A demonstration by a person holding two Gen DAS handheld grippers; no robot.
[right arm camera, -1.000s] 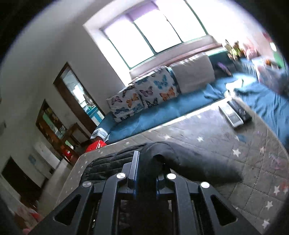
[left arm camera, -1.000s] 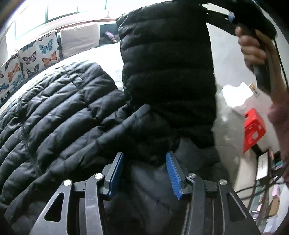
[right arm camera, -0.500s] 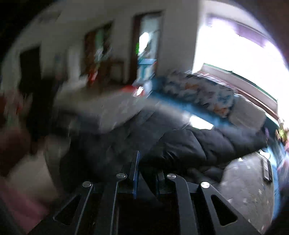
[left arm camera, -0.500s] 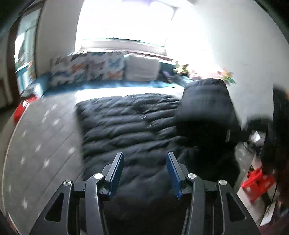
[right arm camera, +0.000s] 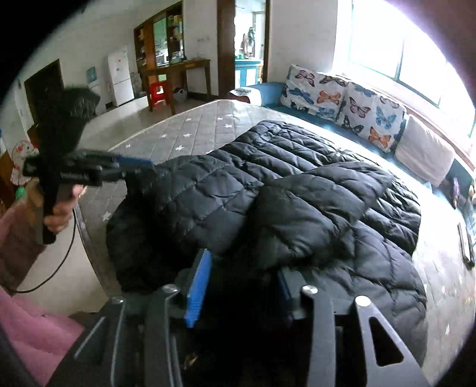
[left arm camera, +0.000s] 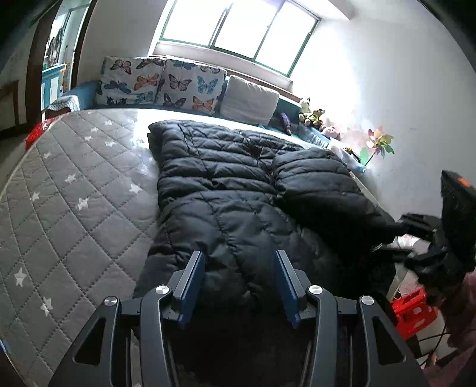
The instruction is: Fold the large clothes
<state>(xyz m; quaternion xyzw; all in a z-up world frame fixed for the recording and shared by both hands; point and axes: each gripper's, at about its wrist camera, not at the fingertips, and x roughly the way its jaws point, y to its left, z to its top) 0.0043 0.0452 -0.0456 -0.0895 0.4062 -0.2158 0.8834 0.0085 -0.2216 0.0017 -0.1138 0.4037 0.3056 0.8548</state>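
Daylight is pouring through the window (left arm camera: 238, 26), blowing out the wall (left arm camera: 342, 95) beside it and glaring off the mattress (left arm camera: 136, 119). Fisheye corners are vignetting black; the near gripper bodies are blurring, especially in the right wrist view.

Sleeve (right arm camera: 321, 214) now laid across jacket (left arm camera: 220, 190), right hand-held gripper (right arm camera: 244, 282) just opened

A home bedroom: grey star-quilted mattress (left arm camera: 74, 184) beneath the tongs, butterfly-print cushions (left arm camera: 160, 82) and window (left arm camera: 238, 26) beyond them.
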